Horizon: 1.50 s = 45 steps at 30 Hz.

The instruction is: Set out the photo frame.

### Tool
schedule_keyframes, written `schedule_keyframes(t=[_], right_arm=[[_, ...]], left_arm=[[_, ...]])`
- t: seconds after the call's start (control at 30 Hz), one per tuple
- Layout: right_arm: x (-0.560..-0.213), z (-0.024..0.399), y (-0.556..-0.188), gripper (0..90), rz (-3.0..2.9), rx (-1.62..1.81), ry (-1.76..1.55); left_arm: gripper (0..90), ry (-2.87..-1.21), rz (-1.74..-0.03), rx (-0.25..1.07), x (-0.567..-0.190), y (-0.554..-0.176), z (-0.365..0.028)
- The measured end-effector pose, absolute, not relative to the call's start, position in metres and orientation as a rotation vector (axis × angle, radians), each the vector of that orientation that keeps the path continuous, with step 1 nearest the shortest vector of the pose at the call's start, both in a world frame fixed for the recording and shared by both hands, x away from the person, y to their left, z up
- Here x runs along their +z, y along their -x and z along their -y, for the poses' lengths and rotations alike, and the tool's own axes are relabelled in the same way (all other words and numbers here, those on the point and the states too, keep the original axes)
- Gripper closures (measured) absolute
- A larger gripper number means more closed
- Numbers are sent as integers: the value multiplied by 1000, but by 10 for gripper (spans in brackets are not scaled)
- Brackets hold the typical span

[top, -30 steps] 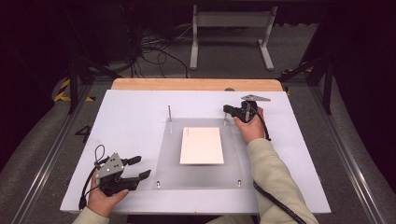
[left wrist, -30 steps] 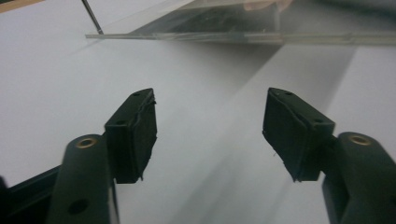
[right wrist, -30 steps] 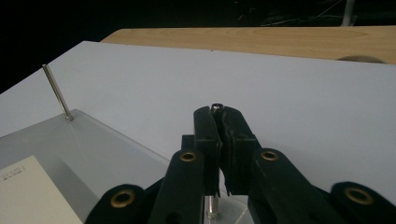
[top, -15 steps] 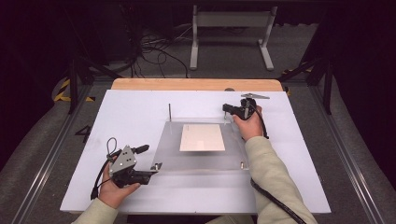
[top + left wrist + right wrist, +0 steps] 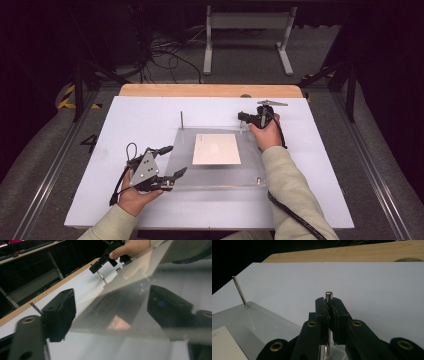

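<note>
Pale cream long sleeves cover both forearms. The left tool [image 5: 162, 164] is black with a grey three-cornered plate and looped cable; the right tool [image 5: 243, 118] is black, brass-ringed screw holes, thick black cable.

Two metal posts [image 5: 181, 120], one clear plate [image 5: 250, 170], one white card [image 5: 217, 149], two tools [image 5: 167, 161]

High view looks forward and down over the whole counter [image 5: 150, 115]; left tongs [image 5: 107, 317] camera skims the clear plate [image 5: 130, 287] toward the far right post [image 5: 100, 275], which the right tongs [image 5: 329, 308] camera shows close up
</note>
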State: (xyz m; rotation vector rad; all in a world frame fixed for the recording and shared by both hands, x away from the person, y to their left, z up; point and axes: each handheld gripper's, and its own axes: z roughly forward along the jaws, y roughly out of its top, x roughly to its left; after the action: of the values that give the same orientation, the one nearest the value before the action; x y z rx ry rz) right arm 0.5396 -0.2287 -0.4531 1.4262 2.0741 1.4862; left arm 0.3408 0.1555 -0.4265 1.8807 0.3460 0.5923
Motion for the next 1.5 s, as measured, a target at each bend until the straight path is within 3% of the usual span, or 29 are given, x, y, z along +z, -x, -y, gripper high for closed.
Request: schedule_keyframes(t=[0.07,0.1,0.2,0.4,0.57,0.63,1.13,1.5], right_arm=[[-455,227,-539,839,-2087,1470,-1421],[-458,224,-540,841,-2127,1423,-1410],[-458,221,-539,841,-2109,1410,-1417],[-454,221,-537,817,-2119,1378,-1367],[-447,236,-529,649,-2038,1445,-1313],[-442,245,-520,628,-2035,1460,-1244],[-405,296,-429,608,-2038,1523,-907],[-393,300,-382,569,-2113,1466,-615]], left_arm=[[448,-1906,-312,556,-429,-341,-152],[496,-1910,-312,551,-429,-341,-151],[536,-1914,-303,567,-428,-341,-152],[557,-1924,-286,567,-426,-342,-152],[564,-1917,-287,550,-422,-344,-151],[566,-1917,-283,547,-420,-345,-150],[592,-1888,-276,521,-406,-352,-146],[589,-1858,-282,549,-393,-358,-148]])
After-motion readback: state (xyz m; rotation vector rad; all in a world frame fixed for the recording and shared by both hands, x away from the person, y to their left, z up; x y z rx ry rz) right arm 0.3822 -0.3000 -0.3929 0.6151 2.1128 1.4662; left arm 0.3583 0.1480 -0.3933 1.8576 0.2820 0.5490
